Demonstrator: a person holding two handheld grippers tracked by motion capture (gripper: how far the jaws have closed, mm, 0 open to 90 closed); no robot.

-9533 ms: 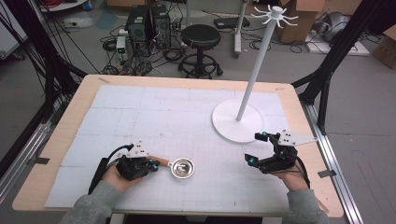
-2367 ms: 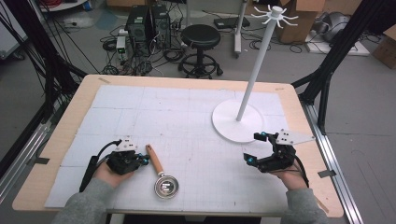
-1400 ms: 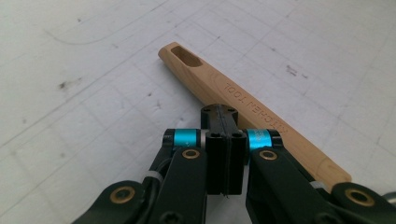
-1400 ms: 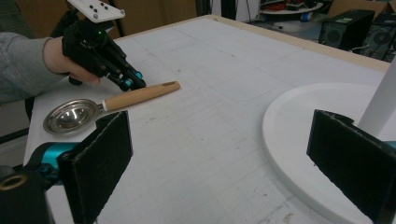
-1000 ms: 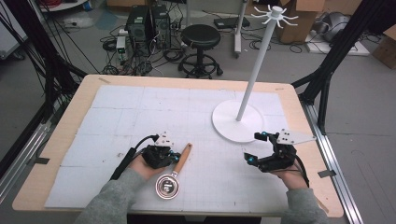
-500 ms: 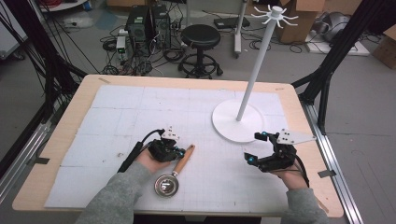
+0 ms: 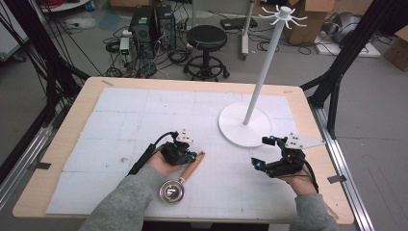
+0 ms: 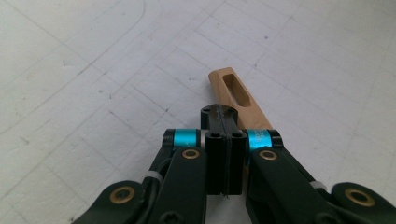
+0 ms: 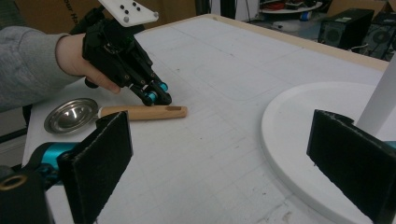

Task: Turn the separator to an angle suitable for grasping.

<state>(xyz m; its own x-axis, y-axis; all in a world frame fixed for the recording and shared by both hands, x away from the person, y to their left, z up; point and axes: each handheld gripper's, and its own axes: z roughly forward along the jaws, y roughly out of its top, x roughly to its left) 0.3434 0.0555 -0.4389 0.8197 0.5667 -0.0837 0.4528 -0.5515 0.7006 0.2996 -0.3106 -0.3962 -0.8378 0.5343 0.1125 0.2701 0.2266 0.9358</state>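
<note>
Left claw clenched, jaws pressed together with nothing between them, tip resting against the side of the ladle's wooden handle near its slotted far end. Ladle lies flat on the worktop, steel bowl toward the near edge, handle angled far-right. Bowl sits close to the near edge of the white mat; not much margin there. Right claw released, jaws spread wide, held low over the near-right part of the worktop, just beside the rim of the white stand base. Open mat between ladle and right claw. Far-left half of the worktop lies bare. Stand pole rises from the base on the far right.
</note>
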